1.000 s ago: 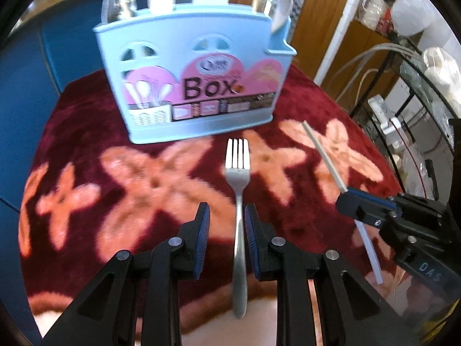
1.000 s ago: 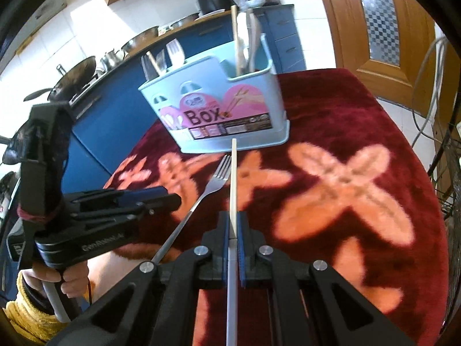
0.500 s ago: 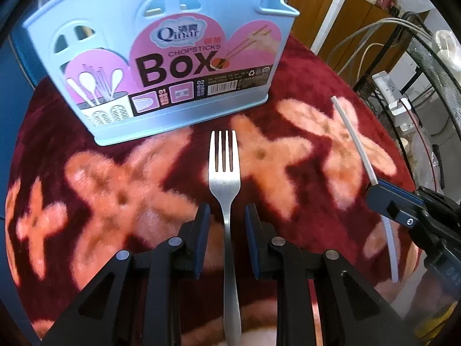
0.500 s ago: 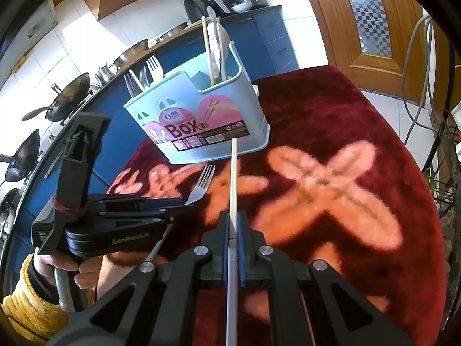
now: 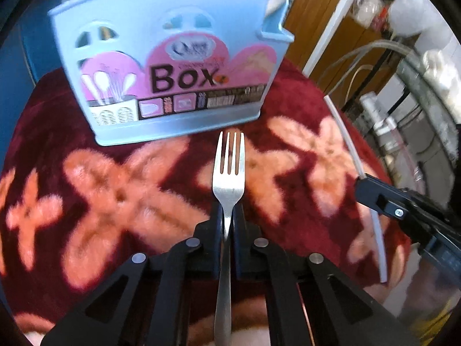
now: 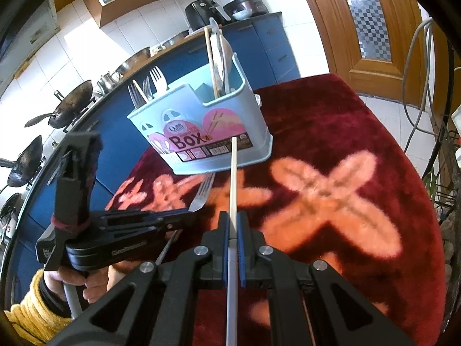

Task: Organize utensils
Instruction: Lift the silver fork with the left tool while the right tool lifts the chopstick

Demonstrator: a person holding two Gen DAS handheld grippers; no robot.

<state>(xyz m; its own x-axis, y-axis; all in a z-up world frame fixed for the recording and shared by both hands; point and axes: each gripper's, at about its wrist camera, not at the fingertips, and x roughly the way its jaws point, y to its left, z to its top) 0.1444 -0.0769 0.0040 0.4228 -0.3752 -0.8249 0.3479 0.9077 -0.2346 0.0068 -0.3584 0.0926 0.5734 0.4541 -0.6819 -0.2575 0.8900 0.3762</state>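
Plainly, silver four-tined fork (image 5: 228,178)

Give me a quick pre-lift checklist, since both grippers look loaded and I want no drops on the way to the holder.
1. Left gripper shut on the fork, at its neck: ok.
2. Right gripper shut on the chopstick: ok.
3. Fork lifted clear of the red cloth: cannot tell.
4. Blue utensil box upright: ok.
5. Fork section at the box's left end has room: cannot tell.
6. Chopstick section at the right end, already holding a chopstick and spoon, has room: ok.
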